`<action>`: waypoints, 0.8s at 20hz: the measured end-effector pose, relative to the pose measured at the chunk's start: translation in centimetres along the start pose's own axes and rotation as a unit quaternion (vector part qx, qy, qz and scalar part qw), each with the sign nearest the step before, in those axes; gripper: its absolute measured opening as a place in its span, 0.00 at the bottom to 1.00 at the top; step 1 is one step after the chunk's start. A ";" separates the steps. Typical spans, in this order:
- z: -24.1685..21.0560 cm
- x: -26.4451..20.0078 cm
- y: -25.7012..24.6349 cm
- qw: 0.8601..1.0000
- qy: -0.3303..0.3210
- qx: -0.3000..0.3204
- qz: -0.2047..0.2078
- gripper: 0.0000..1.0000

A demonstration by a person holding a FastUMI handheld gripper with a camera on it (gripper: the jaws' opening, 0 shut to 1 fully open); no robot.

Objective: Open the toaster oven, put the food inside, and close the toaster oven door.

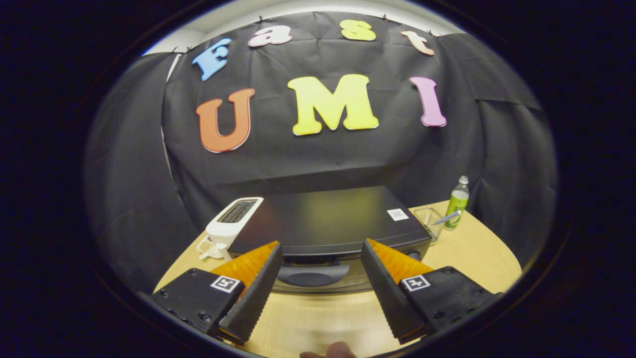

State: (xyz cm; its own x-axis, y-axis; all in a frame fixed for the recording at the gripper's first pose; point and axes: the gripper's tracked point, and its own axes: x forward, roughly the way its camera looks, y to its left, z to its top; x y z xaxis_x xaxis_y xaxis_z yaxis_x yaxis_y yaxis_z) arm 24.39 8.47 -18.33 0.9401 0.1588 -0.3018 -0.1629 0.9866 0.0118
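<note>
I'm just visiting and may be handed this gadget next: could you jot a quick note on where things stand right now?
Gripper: jaws open, holding nothing, spread to either side of the toaster oven's door handle.
Toaster oven: black, on the wooden table just ahead of the jaws; its door looks closed.
Beside it: a white toaster on one side, a small wire basket and a green bottle on the other.
Food: I can't pick it out.
Done: nothing yet.
Left: open the door, put the food in, close the door.

Black toaster oven [325,219] on table, door shut, handle facing jaws.
</note>
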 end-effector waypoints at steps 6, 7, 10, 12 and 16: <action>-2.3 3.1 0.3 1.000 0.013 -0.021 -0.013 1.00; -2.8 3.7 0.5 0.999 0.017 -0.030 -0.012 1.00; -3.5 3.4 0.5 0.999 0.013 -0.041 -0.009 1.00; -3.7 3.2 0.4 0.999 0.013 -0.039 -0.009 1.00; -5.5 0.9 0.4 0.999 0.030 -0.039 -0.004 1.00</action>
State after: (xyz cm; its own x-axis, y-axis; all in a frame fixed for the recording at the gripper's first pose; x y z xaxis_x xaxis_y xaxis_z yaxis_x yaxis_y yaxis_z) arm 23.49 8.79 -23.85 0.9223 0.1467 -0.3577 -0.1812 0.9813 -0.0646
